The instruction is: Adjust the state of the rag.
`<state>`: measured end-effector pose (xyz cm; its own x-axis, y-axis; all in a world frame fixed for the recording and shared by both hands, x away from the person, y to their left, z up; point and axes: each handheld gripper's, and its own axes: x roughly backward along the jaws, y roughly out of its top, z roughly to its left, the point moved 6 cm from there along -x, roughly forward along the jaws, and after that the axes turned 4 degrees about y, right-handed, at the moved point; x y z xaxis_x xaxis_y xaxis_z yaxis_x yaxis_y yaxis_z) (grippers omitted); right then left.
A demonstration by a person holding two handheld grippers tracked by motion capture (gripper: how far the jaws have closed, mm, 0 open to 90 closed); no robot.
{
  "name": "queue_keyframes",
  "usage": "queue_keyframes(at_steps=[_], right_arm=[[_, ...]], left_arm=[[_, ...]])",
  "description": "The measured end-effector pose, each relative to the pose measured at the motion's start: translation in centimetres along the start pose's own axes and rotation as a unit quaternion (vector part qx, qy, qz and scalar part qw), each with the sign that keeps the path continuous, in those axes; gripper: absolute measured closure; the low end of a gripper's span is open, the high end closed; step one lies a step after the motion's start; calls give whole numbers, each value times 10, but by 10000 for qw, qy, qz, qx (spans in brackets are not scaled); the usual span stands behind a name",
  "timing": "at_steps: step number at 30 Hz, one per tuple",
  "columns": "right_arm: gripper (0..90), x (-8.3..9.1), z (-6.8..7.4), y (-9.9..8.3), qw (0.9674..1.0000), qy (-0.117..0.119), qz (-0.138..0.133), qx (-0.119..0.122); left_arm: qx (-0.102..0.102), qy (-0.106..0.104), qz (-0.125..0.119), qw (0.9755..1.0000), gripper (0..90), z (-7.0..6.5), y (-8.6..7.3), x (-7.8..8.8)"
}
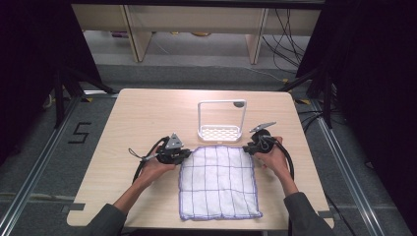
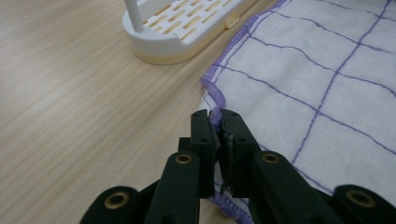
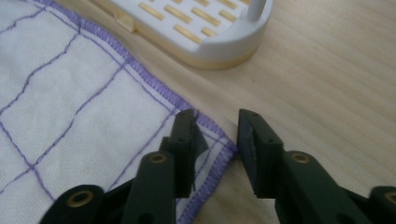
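Spread flat on the near half of the wooden table: white cloth with purple grid and hem. At its far left corner, left gripper, jaws closed tight on the pinched purple hem. At its far right corner, right gripper, jaws partly apart, straddling the corner tip, pads not yet pressing. Just beyond the cloth's far edge, white slotted rack.

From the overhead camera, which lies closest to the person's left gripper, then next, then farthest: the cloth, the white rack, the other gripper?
1. Cloth: its far left corner sits pinched in the left gripper.
2. White rack: behind the cloth, toward the table's middle.
3. Right gripper: across the cloth, at its far right corner.
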<state>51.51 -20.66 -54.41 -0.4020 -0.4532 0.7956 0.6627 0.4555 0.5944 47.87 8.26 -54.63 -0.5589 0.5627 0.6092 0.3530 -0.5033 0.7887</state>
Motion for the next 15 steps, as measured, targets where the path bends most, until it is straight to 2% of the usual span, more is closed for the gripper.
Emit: queue_keyframes(at_steps=[1,2,4,7,8,9,13,14,15], right_arm=[[725,0,0,0,10000,0,0,0],[824,0,0,-1,10000,61,-63,24],[855,1,2,-1,9999,108,-69,65],[864,5,4,0,9998,110,-44,148],[864,7,2,1,9995,109,-56,292],[865,7,3,2,9995,76,-145,270],[864,15,5,4,9993,119,-129,316],[864,17,7,7,9990,176,-299,290],[865,19,7,7,9988,157,-300,363]], left_arm=[[0,0,0,10000,849,0,0,0],[23,30,-54,10000,853,1,0,0],[22,39,-58,10000,855,2,1,2],[45,22,-102,9999,860,2,1,2],[41,33,-99,9999,861,2,1,3],[41,33,-99,9999,862,2,1,3],[107,33,-209,9997,863,5,3,6],[164,25,-267,9995,863,6,5,8],[163,6,-268,9995,864,7,5,10]])
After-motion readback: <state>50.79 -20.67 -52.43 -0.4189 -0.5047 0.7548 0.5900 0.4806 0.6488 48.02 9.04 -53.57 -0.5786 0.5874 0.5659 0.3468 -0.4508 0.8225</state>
